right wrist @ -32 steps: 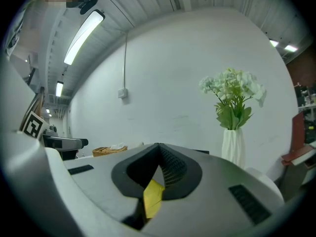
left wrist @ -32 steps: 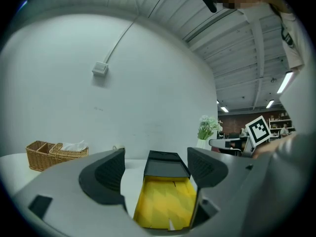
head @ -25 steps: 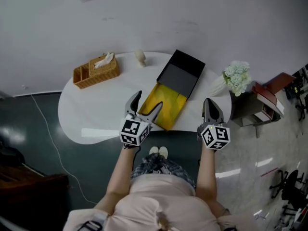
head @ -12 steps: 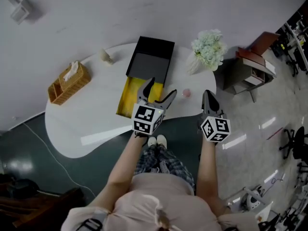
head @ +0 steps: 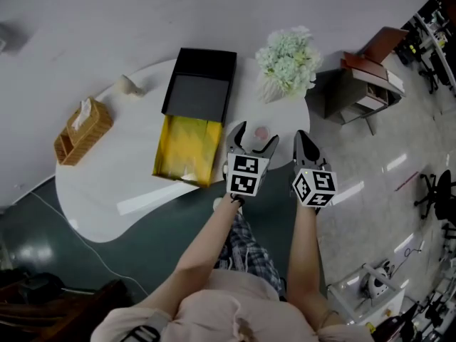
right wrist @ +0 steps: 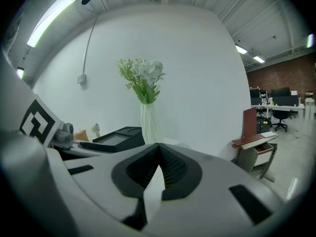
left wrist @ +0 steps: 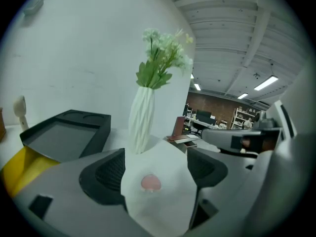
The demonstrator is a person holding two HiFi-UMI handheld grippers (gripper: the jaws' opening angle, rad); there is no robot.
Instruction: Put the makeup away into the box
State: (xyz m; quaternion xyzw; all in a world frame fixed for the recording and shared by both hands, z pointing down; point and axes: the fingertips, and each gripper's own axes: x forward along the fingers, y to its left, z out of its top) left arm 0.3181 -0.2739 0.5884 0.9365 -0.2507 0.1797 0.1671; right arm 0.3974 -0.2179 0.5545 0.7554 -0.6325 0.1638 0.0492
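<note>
Pink and round, a small makeup item [head: 261, 132] lay on the white table [head: 128, 184] near its front edge, just right of the open box [head: 187, 152] and outside it. The left gripper [head: 256, 138] hung over it with jaws spread wide, the item showing between them on the tabletop, unclamped. The right gripper [head: 303, 142] hovered just beside, its jaws pressed together on nothing. The box showed a yellow lining, its black lid [head: 199, 84] lying open toward the wall. A white vase [head: 285, 59] of pale flowers stood behind the item. A wicker basket [head: 82, 130] sat at the table's far left.
</note>
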